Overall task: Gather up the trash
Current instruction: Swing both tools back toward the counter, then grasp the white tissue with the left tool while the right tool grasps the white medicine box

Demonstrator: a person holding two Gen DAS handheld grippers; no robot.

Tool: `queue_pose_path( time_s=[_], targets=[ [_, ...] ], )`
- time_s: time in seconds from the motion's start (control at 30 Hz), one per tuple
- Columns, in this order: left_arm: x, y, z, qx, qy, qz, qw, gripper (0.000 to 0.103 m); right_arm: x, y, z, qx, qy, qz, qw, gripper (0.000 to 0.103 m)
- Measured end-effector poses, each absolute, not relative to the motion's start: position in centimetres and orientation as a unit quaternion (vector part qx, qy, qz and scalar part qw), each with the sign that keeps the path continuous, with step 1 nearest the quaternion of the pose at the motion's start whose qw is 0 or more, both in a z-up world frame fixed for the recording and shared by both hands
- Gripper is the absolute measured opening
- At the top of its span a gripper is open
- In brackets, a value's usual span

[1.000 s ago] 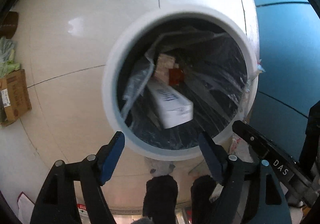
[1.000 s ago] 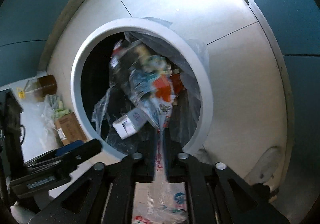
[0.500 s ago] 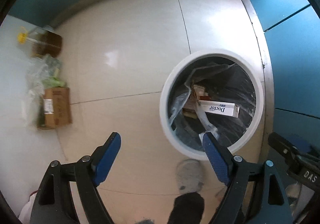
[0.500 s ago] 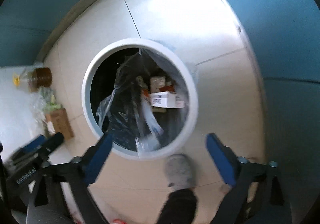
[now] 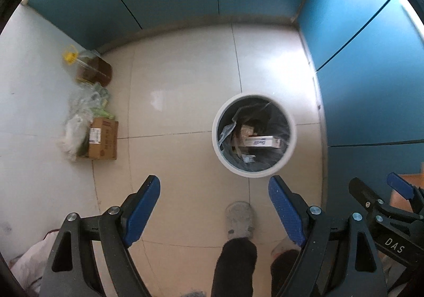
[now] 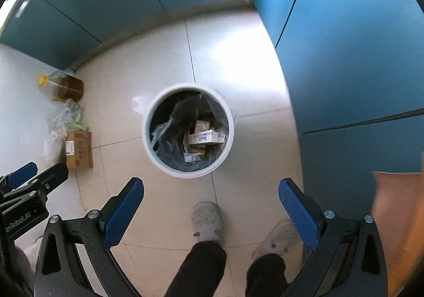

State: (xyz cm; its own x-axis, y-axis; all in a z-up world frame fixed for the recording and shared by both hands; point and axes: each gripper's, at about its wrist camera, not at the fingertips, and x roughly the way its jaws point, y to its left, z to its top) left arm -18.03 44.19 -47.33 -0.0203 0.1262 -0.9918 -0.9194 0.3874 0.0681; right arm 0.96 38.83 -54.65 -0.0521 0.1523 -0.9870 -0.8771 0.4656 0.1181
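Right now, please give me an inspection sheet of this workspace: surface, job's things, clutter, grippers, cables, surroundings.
Surface: pale tiled floor, glossy.
Job's things: white bin with liner, upright; white box and other trash inside.
Clutter: cardboard box, plastic bag and oil bottle by the left wall.
Grippers: left hand-held gripper open, empty; right hand-held gripper open, empty; both above the floor, short of the bin.
Cables: nothing seen.
Surroundings: teal cabinets; person's slippers near the bin.

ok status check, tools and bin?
Left tool open, empty. Right tool open, empty. Trash bin upright on floor, white carton and scraps inside its liner. Nothing between tools and bin.
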Motion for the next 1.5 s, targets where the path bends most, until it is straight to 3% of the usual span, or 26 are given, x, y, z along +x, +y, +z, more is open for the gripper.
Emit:
queue_pose_path(
  time_s=[0.37, 0.63, 0.83, 1.07, 1.27, 1.5],
  targets=[
    [-18.5, 37.7, -31.5, -0.325, 0.529, 0.444, 0.647, 0.083, 1.1, 31.5, -33.4, -0.276, 0.541, 0.463, 0.646, 0.103],
    [-18.2, 34.1, -24.4, -0.312, 0.509, 0.459, 0.658, 0.083, 1.6, 26.7, -24.6, -0.23, 0.531, 0.497, 0.647, 0.103],
    [-12.1, 31.7, -19.2, -0.249, 0.498, 0.449, 0.699, 0.083, 7.4, 22.0, -21.6, -0.117, 0.566, 0.47, 0.667, 0.103],
    [3.7, 25.0, -16.5, -0.175, 0.517, 0.349, 0.762, 0.083, 20.9, 8.2, -18.5, 0.001, 0.565, 0.341, 0.751, 0.103],
    [19.6, 15.8, -17.3, -0.123, 0.552, 0.235, 0.79, 0.083, 31.0, -8.9, -20.4, 0.094, 0.574, 0.16, 0.797, 0.103],
    [35.8, 6.3, -23.3, -0.088, 0.603, 0.143, 0.78, 0.083, 40.8, -27.7, -25.6, 0.182, 0.567, -0.052, 0.802, 0.103]
  ],
)
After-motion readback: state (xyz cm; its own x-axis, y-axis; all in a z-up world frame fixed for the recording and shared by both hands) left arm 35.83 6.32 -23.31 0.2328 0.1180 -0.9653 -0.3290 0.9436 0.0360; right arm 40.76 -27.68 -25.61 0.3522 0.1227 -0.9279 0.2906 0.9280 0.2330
